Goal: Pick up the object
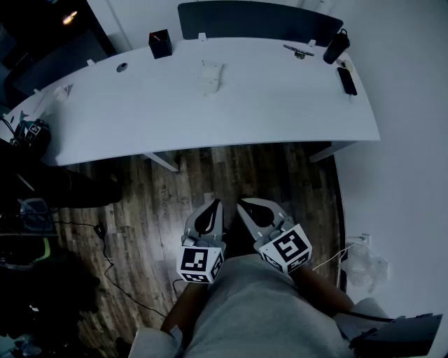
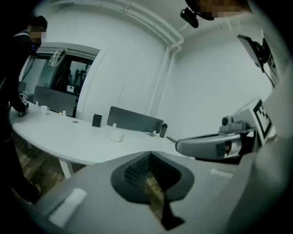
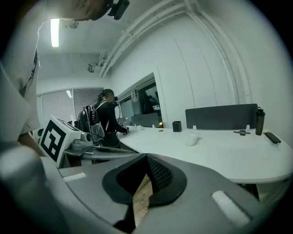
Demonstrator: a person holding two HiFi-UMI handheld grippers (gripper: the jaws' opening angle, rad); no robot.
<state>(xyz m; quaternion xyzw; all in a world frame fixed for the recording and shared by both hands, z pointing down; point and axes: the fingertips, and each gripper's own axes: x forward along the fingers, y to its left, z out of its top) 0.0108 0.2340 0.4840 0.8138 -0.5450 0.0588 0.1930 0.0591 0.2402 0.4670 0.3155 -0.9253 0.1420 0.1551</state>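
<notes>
Left gripper [image 1: 214, 204] and right gripper [image 1: 242, 204], jaws together, empty, over wooden floor [image 1: 150, 203].

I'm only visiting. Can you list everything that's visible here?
table: one, white, curved, ahead
divider panel: one, dark, table's far edge
box: one, black, left of the panel
small object: one, white, mid-table
bottle: one, dark, far right corner
flat device: one, black, right edge
floor: wooden, brown, below
other person: one, dark clothes, table's far end
left gripper: one, grey, shut, empty
right gripper: one, grey, shut, empty
</notes>
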